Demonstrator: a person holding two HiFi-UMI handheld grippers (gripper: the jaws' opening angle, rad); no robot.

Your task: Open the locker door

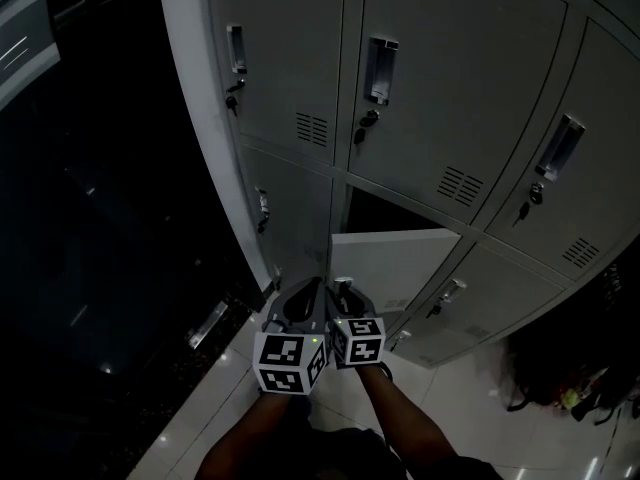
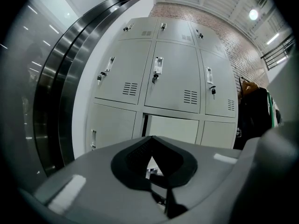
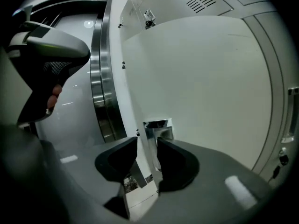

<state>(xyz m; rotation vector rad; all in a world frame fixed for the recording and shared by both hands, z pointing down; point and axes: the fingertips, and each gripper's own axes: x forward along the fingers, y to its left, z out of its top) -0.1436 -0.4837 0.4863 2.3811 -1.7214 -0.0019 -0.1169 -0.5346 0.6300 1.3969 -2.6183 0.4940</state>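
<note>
The grey locker bank fills the head view. One lower-row locker door [image 1: 385, 263] is swung out towards me, with its dark compartment [image 1: 385, 211] showing behind it. My right gripper [image 1: 343, 286] is at that door's free edge. In the right gripper view, the right gripper [image 3: 147, 146] has its black pads closed on the thin door edge, just below the chrome handle [image 3: 158, 127]. My left gripper [image 1: 305, 293] hangs close beside it on the left, apart from the door. In its own view, the left gripper [image 2: 152, 137] has its tips together with nothing between them.
The other locker doors stay closed, each with a recessed handle [image 1: 378, 68] and a key hanging below it. A curved steel wall [image 2: 56, 101] runs down the left. Dark bags [image 1: 560, 368] lie on the tiled floor [image 1: 470, 388] at the right.
</note>
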